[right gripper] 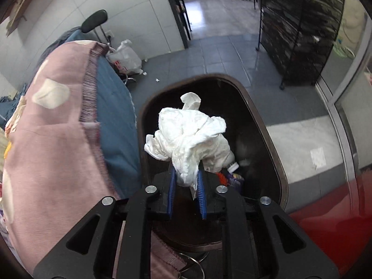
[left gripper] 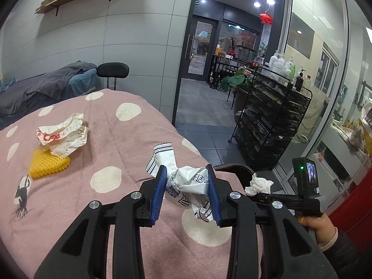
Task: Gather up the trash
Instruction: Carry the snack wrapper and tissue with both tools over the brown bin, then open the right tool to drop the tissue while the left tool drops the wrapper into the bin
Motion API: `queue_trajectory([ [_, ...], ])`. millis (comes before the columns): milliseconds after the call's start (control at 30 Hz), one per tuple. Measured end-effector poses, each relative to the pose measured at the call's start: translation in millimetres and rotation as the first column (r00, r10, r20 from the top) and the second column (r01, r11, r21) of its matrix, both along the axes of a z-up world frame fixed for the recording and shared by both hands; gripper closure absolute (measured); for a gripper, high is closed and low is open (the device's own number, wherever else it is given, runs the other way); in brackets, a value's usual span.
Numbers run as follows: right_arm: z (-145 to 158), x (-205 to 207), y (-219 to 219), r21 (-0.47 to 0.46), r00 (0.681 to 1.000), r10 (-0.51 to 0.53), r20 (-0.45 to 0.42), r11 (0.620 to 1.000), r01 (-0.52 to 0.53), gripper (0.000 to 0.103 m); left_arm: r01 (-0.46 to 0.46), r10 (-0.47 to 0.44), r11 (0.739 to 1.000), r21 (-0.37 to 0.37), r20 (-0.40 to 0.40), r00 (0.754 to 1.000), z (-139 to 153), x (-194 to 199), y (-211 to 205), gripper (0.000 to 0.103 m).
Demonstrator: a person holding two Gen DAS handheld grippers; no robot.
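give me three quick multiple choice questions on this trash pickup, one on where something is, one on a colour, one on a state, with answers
1. Where is the white tissue held by the right gripper?
A. over the open bin
B. flat on the bedspread
C. on the wall shelf

2. What colour is the foam net lying on the bedspread?
A. green
B. yellow
C. black

3. What is the left gripper doing?
A. open and empty
B. shut on a bottle
C. shut on a printed wrapper

Answers:
1. A, the right wrist view shows the tissue above the dark bin, with other rubbish inside.
2. B, it lies bright yellow under the crumpled paper.
3. C, the blue fingers press the printed wrapper from both sides.
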State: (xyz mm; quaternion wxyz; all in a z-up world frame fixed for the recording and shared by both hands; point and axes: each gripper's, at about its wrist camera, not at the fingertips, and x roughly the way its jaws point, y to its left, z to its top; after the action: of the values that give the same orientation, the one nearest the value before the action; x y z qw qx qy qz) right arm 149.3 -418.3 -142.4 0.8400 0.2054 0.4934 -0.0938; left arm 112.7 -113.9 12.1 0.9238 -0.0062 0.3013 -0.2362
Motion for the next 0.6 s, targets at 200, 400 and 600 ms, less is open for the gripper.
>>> queue_trajectory([
  [200,-18,-6,-14,0.033,0.996,-0.079,-0.035,0.996,0.080,0.042,0.027,-0.027,1.000,0.011,-0.010,1.000,-2,-1,-12,0.069],
  [400,-17,-14,-22,0.044,0.994,-0.105,-0.020,0.993,0.106,0.038,0.067,-0.067,0.998,0.008,-0.021,0.998,-1,-1,-27,0.069],
  [600,-1,-26,-21,0.024,0.992,-0.127,0.021,0.992,0.126,0.036,0.156,-0.156,0.988,0.012,-0.019,0.988,3,-2,-61,0.069],
])
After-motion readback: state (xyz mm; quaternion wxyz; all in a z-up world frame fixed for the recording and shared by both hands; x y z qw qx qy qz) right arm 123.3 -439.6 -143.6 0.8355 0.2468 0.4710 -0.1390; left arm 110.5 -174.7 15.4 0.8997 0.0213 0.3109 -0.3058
